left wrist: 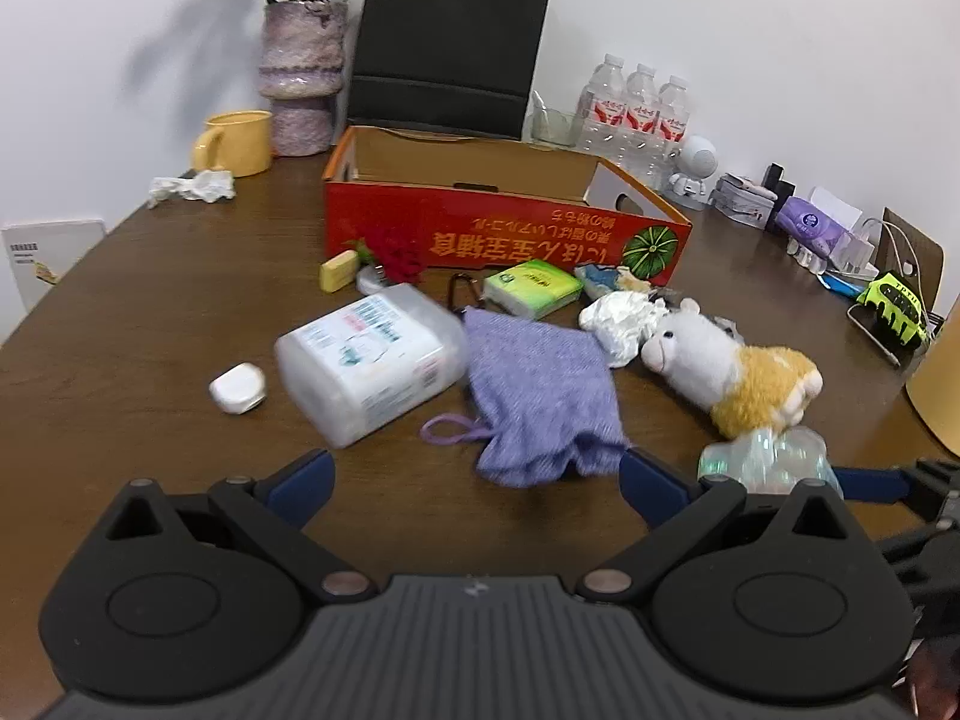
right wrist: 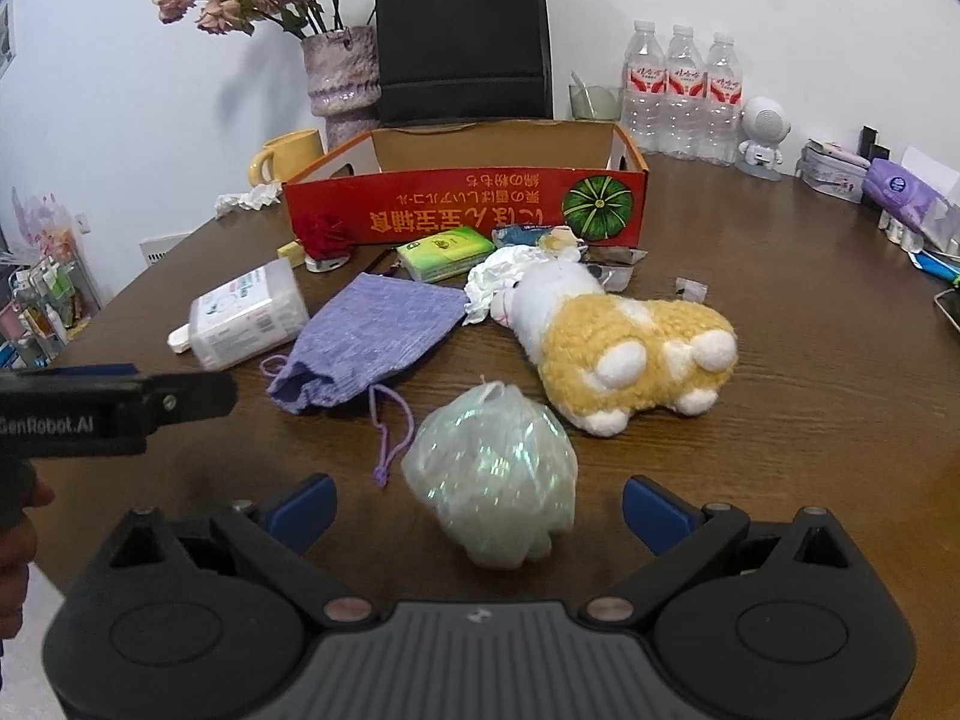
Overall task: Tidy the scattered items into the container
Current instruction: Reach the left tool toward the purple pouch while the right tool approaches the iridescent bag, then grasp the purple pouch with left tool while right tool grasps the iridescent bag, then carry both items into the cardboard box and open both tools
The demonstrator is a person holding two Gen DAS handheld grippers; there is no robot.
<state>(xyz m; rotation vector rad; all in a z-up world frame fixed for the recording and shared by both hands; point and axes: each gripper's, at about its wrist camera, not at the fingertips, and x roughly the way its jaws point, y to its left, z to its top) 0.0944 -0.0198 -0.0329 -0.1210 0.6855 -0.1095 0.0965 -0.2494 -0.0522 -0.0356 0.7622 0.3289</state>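
My two grippers hover over a cluttered table.
Left gripper spread at purple pouch; right gripper spread around shiny bag, frame centre.

A red cardboard box with a printed pumpkin stands open at the back. Before it lie a green tissue pack, crumpled white paper, a purple knit drawstring pouch, a clear plastic tub on its side, a white-and-yellow plush animal, and nearest, an iridescent, seemingly plastic bundle.

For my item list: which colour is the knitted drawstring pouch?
The pouch is light purple with a matching cord, clearest in the right wrist view.
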